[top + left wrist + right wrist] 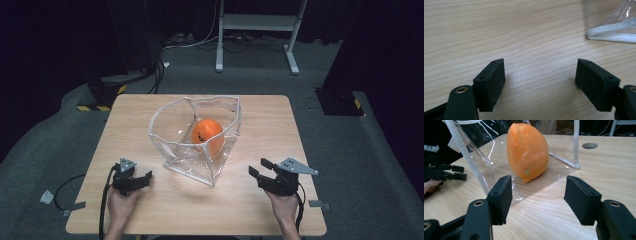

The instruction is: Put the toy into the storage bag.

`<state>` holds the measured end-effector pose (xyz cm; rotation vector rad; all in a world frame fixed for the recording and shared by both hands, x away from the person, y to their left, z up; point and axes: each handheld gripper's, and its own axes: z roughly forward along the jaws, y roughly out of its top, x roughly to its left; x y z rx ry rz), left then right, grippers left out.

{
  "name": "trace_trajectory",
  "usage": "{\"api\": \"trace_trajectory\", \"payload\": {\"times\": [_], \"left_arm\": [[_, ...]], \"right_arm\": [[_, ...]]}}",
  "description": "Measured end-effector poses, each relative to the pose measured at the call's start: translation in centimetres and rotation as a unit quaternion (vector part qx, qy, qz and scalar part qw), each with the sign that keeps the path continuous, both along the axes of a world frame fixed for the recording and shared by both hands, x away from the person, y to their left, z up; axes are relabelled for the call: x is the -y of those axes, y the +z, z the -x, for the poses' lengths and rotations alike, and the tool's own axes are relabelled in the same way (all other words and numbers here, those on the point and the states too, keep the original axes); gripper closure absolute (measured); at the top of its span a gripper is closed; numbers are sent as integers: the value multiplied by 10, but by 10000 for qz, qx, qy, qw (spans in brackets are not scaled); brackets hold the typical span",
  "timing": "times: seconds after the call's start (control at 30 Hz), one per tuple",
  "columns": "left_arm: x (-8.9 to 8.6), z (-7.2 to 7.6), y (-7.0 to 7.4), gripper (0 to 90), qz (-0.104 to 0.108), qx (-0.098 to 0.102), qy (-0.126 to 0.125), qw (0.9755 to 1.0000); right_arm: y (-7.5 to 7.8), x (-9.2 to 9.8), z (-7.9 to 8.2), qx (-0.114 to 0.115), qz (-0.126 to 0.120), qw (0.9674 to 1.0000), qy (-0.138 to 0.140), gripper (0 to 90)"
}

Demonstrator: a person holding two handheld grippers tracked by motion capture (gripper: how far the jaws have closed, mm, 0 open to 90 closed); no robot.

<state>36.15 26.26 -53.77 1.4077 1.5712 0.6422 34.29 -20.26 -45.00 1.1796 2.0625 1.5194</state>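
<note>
A clear plastic bag with white trim (176, 131) stands open in the middle of the wooden table (260, 220). Inside it rests an orange plush toy (207, 134), which in the right gripper view shows as an orange plush toy (527, 152) behind the bag's clear wall (486, 152). My left gripper (145, 178) rests low at the front left, open, with bare wood between its pads (490, 83); the bag's white-trimmed corner (609, 31) lies to its far right. My right gripper (260, 168) sits at the front right, open and empty, pointing toward the bag.
A round cable hole (589, 145) is cut in the table beyond the bag. A white desk frame (257, 30) and cables stand on the grey floor behind the table. The other gripper (456, 172) appears at the left edge of the right gripper view.
</note>
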Motion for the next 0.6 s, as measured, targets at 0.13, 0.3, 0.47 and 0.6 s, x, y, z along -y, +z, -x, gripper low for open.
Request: {"api": "trace_trajectory", "payload": {"times": [0.13,0.3,0.47,0.6], "left_arm": [[0,0,0,241,-1,0,-1,10000],[0,0,0,241,-1,3,3,10000],[0,0,0,241,-1,0,0,10000],[0,0,0,241,-11,-3,-5,10000]], "right_arm": [[-4,-2,-1,-27,21,10000,16,389],[-7,-3,-2,-57,76,10000,9,389],[-11,-3,-3,-105,99,9999,-20,389],[-14,-3,-4,-122,122,9998,-35,390]]}}
